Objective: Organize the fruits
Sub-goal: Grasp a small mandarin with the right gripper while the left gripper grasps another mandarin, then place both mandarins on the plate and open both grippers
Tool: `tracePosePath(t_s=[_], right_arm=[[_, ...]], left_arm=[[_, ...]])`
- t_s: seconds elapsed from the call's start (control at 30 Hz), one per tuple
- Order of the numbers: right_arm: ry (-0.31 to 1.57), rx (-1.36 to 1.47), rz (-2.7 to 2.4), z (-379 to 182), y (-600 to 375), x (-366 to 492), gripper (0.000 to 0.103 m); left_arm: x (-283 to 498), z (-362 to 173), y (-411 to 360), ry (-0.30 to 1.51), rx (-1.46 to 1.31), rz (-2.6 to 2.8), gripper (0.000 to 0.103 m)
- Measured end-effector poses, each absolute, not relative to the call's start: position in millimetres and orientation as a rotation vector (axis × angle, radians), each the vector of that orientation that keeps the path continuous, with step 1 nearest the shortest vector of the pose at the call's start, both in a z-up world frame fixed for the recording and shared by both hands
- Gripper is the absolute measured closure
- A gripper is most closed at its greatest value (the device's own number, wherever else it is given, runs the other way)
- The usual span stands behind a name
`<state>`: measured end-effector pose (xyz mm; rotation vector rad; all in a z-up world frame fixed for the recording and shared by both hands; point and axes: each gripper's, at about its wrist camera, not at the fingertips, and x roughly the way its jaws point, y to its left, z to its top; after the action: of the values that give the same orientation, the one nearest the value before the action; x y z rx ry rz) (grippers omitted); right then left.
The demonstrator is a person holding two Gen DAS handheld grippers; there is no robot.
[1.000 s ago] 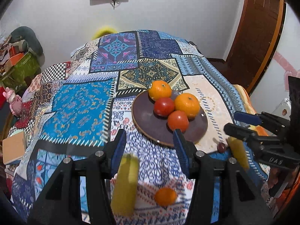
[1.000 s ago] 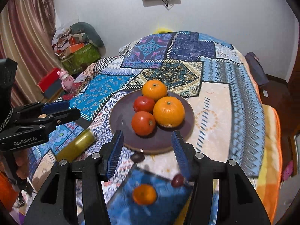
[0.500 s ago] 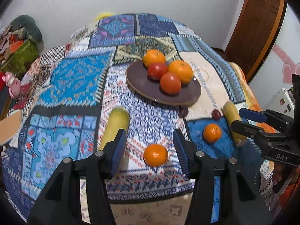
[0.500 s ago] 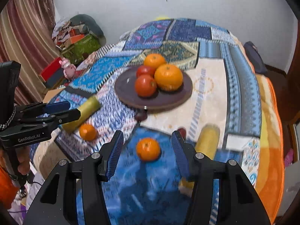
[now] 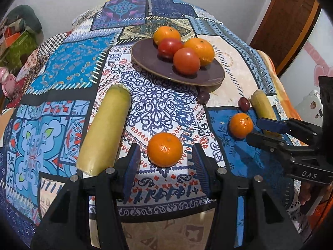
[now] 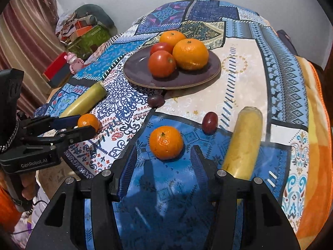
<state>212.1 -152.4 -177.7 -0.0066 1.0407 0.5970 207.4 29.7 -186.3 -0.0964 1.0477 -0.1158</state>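
Orange mandarin point(image 5: 164, 149) lies on the table point(image 5: 162, 104) between the spread fingers of the left gripper point(image 5: 164, 162); another mandarin point(image 6: 166, 142) lies between the right gripper point(image 6: 163, 162) fingers, also apart.

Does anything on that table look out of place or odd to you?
Nothing is spilled or broken. The purple plate holds only four fruits, while two oranges, two dark grapes and two yellowish cylinders lie loose on the patterned cloth.
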Motion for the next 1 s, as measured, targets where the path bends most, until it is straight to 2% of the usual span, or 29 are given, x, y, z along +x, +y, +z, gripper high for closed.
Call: tracePosePath(t_s=[0.1, 0.2, 0.33, 1.0], right_arm=[[1.051, -0.002, 0.605, -182, -149, 214, 0.054], [1.058, -0.011, 0.603, -186, -145, 216, 0.058], [1.052, -0.025, 0.600, -188, -143, 218, 0.066], [0.930, -0.005, 0.588, -146, -149, 237, 0.067]], left_arm=[[210, -189, 30, 1.048, -0.099, -0.119, 0.057], [212, -191, 29, 1.052, -0.095, -0.132, 0.068], [213, -190, 27, 1.045, -0.080, -0.134, 0.068], [233, -139, 25, 0.919, -0.058, -0.140, 0.068]])
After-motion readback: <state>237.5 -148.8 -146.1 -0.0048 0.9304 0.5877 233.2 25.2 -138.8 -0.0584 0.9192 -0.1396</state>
